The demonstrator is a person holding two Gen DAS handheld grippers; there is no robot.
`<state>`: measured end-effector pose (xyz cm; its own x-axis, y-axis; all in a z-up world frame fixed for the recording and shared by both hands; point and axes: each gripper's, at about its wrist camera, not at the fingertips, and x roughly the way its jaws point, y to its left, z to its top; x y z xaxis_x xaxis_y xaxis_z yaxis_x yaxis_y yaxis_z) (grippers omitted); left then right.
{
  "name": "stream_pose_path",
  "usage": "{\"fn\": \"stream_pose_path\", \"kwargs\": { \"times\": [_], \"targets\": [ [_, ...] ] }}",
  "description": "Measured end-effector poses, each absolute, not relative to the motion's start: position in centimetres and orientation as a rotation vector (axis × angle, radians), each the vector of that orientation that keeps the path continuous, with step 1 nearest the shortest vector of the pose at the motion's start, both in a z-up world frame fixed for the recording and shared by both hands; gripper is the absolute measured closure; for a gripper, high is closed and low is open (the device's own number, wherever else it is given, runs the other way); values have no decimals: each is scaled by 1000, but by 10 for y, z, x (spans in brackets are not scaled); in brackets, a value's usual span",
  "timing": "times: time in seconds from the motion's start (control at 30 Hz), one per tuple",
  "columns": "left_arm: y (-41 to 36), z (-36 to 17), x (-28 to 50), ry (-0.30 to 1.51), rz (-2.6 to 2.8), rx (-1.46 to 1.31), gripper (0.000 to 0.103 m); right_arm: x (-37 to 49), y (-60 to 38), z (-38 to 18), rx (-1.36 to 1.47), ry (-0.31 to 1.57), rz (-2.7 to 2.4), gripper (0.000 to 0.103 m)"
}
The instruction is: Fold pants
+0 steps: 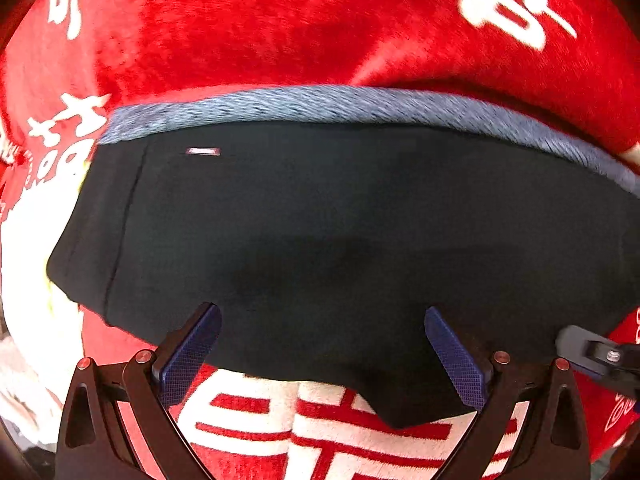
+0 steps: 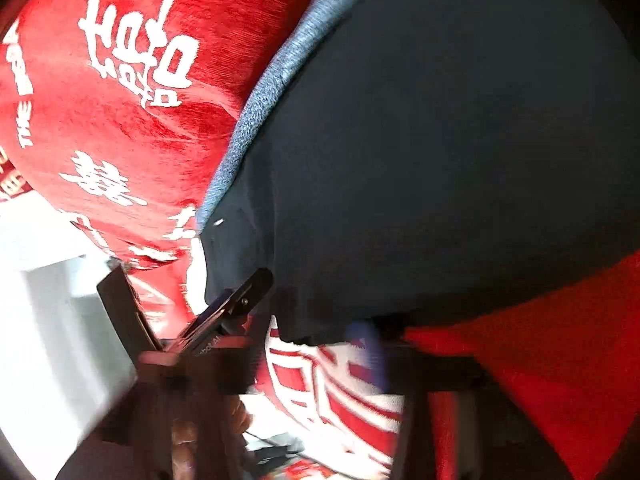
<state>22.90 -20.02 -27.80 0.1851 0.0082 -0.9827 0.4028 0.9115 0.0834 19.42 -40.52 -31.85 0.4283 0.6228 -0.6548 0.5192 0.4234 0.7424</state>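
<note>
Dark navy pants (image 1: 340, 220) lie folded on a red blanket, with their grey-blue fleece lining (image 1: 320, 106) showing along the far edge and a small white tag at the upper left. My left gripper (image 1: 322, 320) is open, its blue pads (image 1: 192, 352) spread just above the near edge of the pants, holding nothing. In the right wrist view the pants (image 2: 440, 140) fill the right half. My right gripper (image 2: 312, 340) is blurred; one blue pad (image 2: 368, 344) shows at the pants' near edge and the jaws stand apart. The left gripper's finger (image 2: 240, 300) appears beside the pants' corner.
The red plush blanket (image 1: 240, 32) with white characters covers the surface under and around the pants. A white and red patterned patch (image 1: 320, 420) lies in front. The right gripper's black finger (image 1: 592, 352) enters at the right edge. A pale surface (image 2: 48, 320) lies at left.
</note>
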Motion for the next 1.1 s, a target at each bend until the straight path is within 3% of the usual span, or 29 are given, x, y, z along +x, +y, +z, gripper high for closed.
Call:
{"fn": "stream_pose_path", "kwargs": {
  "times": [0.13, 0.3, 0.47, 0.5, 0.57, 0.6, 0.63, 0.93, 1.1],
  "targets": [
    [-203, -280, 207, 1352, -345, 427, 1, 182, -400, -302, 1162, 1183, 91, 96],
    [-194, -287, 189, 1313, -352, 428, 1, 160, -392, -325, 1127, 1279, 32, 99],
    [-190, -286, 203, 1346, -338, 411, 1, 152, -392, -302, 1005, 1309, 72, 96],
    [-190, -281, 207, 1343, -344, 415, 1, 151, -396, -294, 961, 1319, 63, 93],
    [-196, -267, 207, 1326, -362, 393, 1, 151, -410, -276, 848, 1320, 13, 70],
    [-202, -260, 212, 1308, -372, 378, 1, 152, -421, -266, 797, 1301, -20, 51],
    [-208, -257, 217, 1296, -378, 373, 1, 155, -432, -258, 753, 1279, -51, 46],
    [-257, -291, 213, 1264, -353, 473, 1, 160, -489, -278, 653, 1279, -175, 50],
    [-259, -287, 219, 1357, -359, 463, 1, 144, -483, -271, 631, 1276, -147, 50]
  ]
}}
